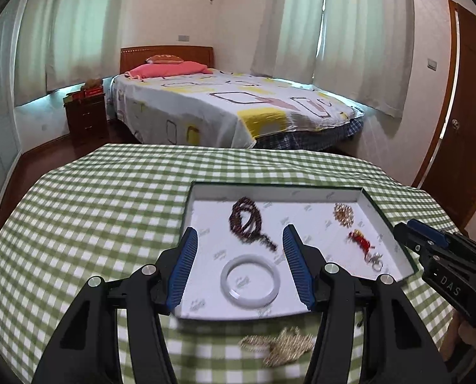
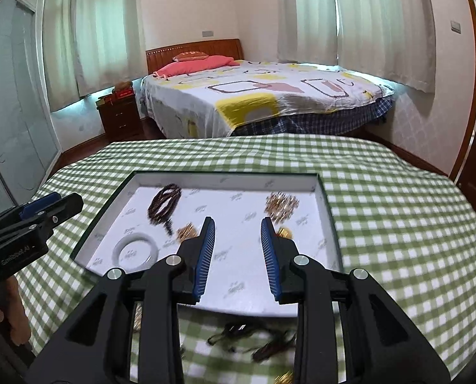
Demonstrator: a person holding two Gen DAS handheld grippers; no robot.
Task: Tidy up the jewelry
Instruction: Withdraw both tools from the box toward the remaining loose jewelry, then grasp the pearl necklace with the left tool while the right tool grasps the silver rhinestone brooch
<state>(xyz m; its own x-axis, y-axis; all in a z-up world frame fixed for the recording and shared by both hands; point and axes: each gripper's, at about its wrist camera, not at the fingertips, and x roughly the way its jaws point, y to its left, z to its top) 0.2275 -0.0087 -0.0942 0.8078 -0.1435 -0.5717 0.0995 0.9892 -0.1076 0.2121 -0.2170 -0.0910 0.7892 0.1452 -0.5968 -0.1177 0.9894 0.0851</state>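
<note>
Both grippers are seen hovering above the tray [image 1: 378,214], angled down at it; nothing is held. Left gripper [image 1: 239,235]: jaws released, wide apart, empty, lined up over the white bangle [image 1: 250,281] near the tray's near edge. Right gripper [image 2: 236,225]: jaws parted but narrower, also empty, nothing pinched between the blue pads. The tray is a shallow white-lined box lid, judged to be the collection point, which is why loose pieces are grouped inside its walls and not on the cloth. Counted inside the tray: one white bangle, one dark bead string [image 1: 247,220] toward the far-left corner, one gold cluster [image 1: 343,213] toward the far-right corner, one red-and-gold charm [image 1: 359,238] by the right wall, one small silver ring piece [image 1: 377,260] just nearer than the charm. More gold bits are glimpsed beside the right jaws in the right wrist view; whether they are separate pieces cannot be told. Still outside the tray, on the green checked desk [image 1: 94,198] just in front of its near edge: one pale gold chain heap [image 1: 279,345] and one dark cord tangle [image 2: 254,339], both blurred. Those two are judged the remaining work. The heap and cord look limp, so a low pinch on a bunched section would probably be needed.
</note>
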